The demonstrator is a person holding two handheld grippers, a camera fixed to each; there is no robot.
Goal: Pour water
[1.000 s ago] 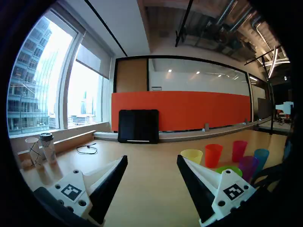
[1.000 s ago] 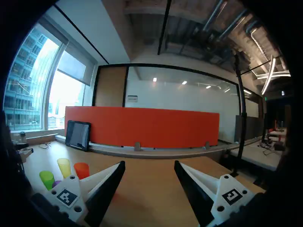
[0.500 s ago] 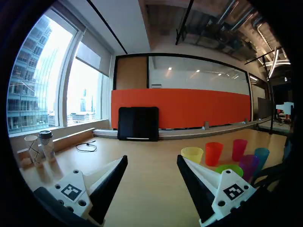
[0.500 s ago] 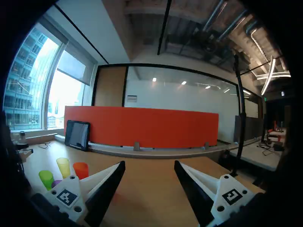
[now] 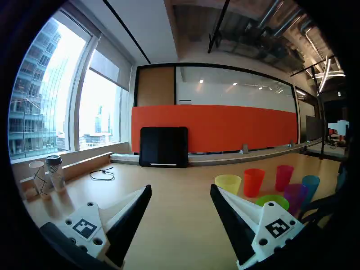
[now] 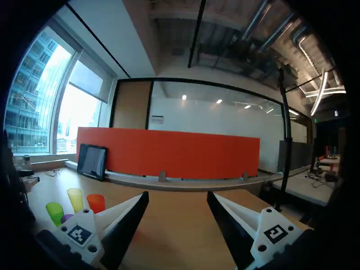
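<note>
A: State of the left gripper (image 5: 180, 188)?
B: Released; jaws spread wide with nothing between them; it hangs above the wooden table (image 5: 180, 234).
A: And the right gripper (image 6: 177, 194)?
B: Also released; fingers apart, gripping nothing, above the table.
A: Where are the cups?
B: 6 plastic cups stand in 1 cluster on the table, to the right in the left gripper view; the yellow cup (image 5: 228, 183) is nearest that gripper's right finger; the orange cup (image 5: 253, 181) is just beside it; the pink cup (image 5: 284, 177) stands farther back; the blue cup (image 5: 310, 186) and purple cup (image 5: 294, 198) are at the far right; the green cup (image 5: 272, 201) is low in front, partly hidden by the finger. All upright; contents cannot be told. In the right gripper view the cluster sits at the lower left, beside that gripper's left finger.
A: Surroundings?
B: A black tablet (image 5: 164, 147) leans against the orange partition (image 5: 225, 128) at the table's far edge; a lidded paper cup (image 5: 55, 173) stands by the window at left; a black cable (image 5: 101, 174) lies near it.
</note>
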